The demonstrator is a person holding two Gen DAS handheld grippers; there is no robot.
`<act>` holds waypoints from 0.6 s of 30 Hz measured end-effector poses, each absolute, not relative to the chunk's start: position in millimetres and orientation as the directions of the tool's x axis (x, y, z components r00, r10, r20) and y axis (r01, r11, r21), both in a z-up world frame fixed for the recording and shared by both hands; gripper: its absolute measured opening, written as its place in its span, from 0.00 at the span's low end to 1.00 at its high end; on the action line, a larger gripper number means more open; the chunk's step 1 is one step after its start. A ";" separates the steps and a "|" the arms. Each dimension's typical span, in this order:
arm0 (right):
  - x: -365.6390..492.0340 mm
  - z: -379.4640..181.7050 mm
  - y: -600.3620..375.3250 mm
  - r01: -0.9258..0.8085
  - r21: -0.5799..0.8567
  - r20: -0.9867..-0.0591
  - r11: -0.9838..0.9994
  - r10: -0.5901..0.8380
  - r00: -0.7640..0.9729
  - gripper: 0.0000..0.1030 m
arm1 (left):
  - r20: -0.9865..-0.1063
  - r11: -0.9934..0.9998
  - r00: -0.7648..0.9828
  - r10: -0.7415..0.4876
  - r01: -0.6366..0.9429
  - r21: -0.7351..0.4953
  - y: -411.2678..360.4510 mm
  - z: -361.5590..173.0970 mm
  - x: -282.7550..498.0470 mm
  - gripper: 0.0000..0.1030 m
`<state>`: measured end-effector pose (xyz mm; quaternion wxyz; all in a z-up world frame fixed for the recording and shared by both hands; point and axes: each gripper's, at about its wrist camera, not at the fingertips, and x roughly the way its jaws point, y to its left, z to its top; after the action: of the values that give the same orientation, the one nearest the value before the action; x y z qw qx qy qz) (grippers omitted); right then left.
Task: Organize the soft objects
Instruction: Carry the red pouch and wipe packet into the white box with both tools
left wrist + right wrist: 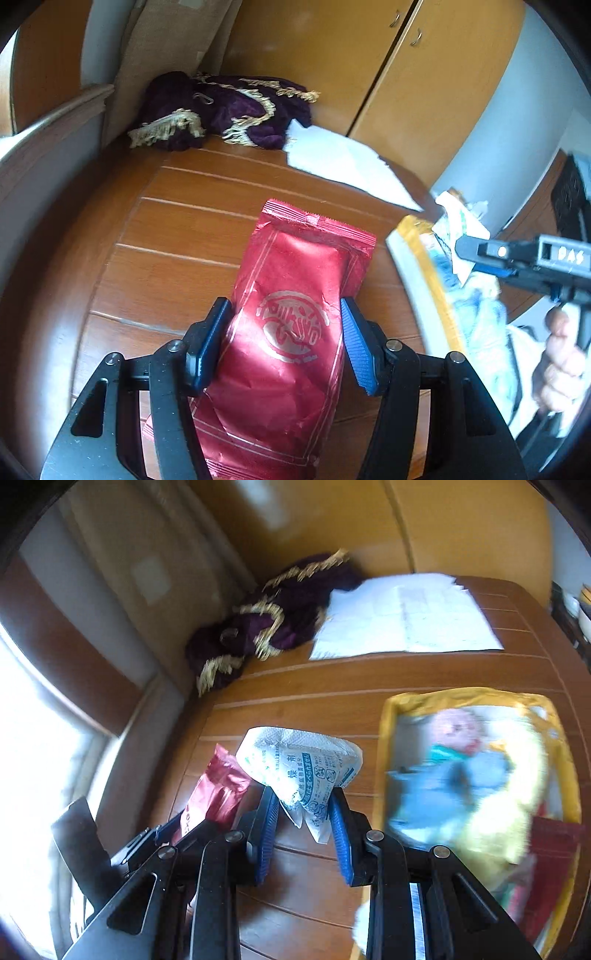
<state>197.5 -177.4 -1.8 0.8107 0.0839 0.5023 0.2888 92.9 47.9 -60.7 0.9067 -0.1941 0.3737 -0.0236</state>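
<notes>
The left tongs [286, 332] are closed on a red foil packet [291, 317]. Its two blue pads press the packet from both sides at about its middle. The packet points forward past the tips, and its crimped end is over the wooden surface [177, 229]. Its other end goes back between the black arms of the tongs.

The right tongs [303, 805] grip a white sachet [303, 764] with blue-green printed text. The pads pinch the lower, narrow part of the sachet, and the wider part spreads like a fan above and in front of the tips. The sachet is lifted off the surface.

To the right of the right tongs, very near, there is a yellow-rimmed bag [406, 698] lying open on the surface. Soft things are inside it: a blurred blue item [443, 786], something pale yellow [517, 775], and something pink and round [456, 725]; a dark red thing is at its near corner. The blur does not let me say more about them.

In the right wrist view the red packet shows just left of the right tongs, so both tongs are close side by side. In the left wrist view the right tongs come in from the right edge, with a hand [561, 362] on the handle.

Far ahead of both tongs, a purple cloth with gold fringe [221, 110] lies bunched at the back of the surface. A white sheet of paper [343, 162] lies just beside it on the right, and wooden cupboard doors [406, 66] stand behind.
</notes>
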 end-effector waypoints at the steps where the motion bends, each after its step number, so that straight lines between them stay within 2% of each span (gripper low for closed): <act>1: 197.5 -0.1 -193.8 -0.362 0.436 -0.753 0.824 0.554 0.354 0.28 | -0.657 0.920 0.727 -0.199 -0.092 -0.380 40.5 -55.1 93.3 0.56; 6: 205.0 -3.2 -250.1 -0.314 0.432 -0.731 0.845 0.532 0.428 0.28 | -0.603 0.900 0.752 -0.266 -0.030 -0.435 2.8 -21.4 109.5 0.56; 9: 211.3 -5.4 -279.0 -0.282 0.430 -0.729 0.858 0.514 0.452 0.28 | -0.606 0.881 0.728 -0.319 -0.008 -0.472 -16.3 -10.8 135.2 0.56; 18: 222.6 -24.3 -332.1 -0.212 0.373 -0.768 0.903 0.429 0.476 0.28 | -0.647 0.886 0.661 -0.380 0.060 -0.459 -82.5 -5.6 208.1 0.56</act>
<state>222.6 -332.1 -24.3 0.8516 0.1139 0.4759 0.1883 208.1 -82.5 -5.6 0.8882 -0.2039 0.3928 -0.1238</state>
